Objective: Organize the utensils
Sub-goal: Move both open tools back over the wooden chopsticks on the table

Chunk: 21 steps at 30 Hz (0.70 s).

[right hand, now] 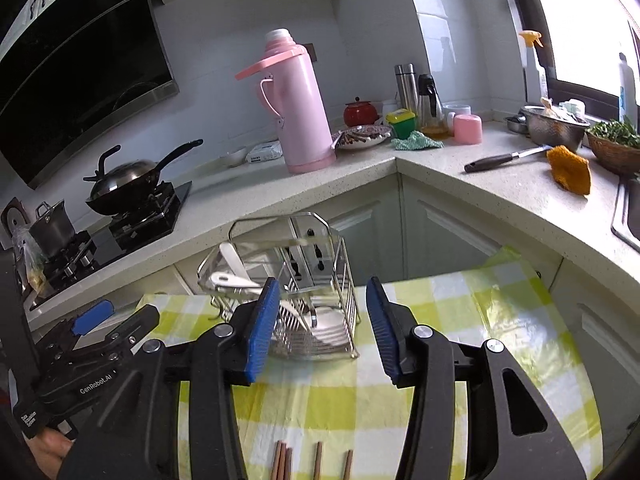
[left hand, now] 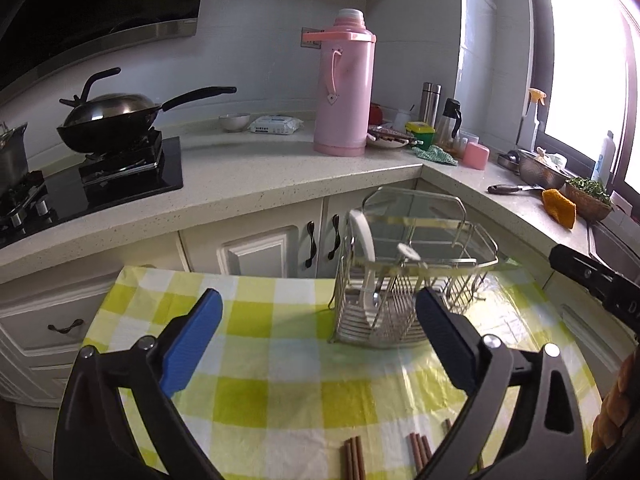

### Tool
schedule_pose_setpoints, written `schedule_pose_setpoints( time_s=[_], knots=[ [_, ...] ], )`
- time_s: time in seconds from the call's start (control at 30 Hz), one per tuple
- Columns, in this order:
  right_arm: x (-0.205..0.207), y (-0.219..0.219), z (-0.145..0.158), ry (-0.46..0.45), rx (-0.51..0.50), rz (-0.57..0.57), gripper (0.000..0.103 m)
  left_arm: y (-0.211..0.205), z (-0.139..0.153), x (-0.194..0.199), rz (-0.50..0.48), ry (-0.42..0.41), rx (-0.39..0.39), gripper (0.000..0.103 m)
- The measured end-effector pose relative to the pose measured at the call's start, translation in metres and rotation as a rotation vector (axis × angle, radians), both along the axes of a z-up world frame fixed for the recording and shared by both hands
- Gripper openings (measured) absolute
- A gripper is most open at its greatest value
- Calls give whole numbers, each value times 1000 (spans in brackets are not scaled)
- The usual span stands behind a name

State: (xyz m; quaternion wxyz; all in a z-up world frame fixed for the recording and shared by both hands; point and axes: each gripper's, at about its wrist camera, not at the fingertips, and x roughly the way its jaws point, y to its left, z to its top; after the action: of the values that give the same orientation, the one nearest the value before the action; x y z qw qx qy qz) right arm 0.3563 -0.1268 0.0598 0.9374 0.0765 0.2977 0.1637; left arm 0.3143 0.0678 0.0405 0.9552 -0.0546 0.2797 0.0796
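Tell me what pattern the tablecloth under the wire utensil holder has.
The tablecloth has a yellow-green and white check, clearest in the left wrist view.

The chopsticks (left hand: 354, 458) are cut off by the lower picture edge in both views; their full length and count cannot be determined. In the left wrist view, the right fingers of the left hand-held gripper (left hand: 320, 320) hide part of one group. The wire utensil holder (right hand: 288, 288) is partly hidden behind the blue pads (right hand: 262, 332) in the right wrist view, and its upper rim is blurred. The contents of the woven basket (right hand: 614, 148) are cut off at the right edge. The pot (left hand: 12, 156) is cut off at the left edge.
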Motion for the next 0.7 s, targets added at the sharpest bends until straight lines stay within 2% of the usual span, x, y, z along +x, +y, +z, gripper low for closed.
schedule_pose_setpoints(
  time_s=[0.33,0.4,0.57,0.7],
  knots=[
    [-63,-28,-56,105,-32,-46,45,27,-48,-72,44,96,-97,96],
    [-72,-31,-70,131,-49,-55,44,27,-56,-82,31,113,-90,96],
    [-92,-36,-97,164,-82,-55,44,16,-76,-102,13,154,-17,96],
    [-104,-34,-110,183,-112,-40,44,6,-94,-112,-20,202,-27,96]
  ],
)
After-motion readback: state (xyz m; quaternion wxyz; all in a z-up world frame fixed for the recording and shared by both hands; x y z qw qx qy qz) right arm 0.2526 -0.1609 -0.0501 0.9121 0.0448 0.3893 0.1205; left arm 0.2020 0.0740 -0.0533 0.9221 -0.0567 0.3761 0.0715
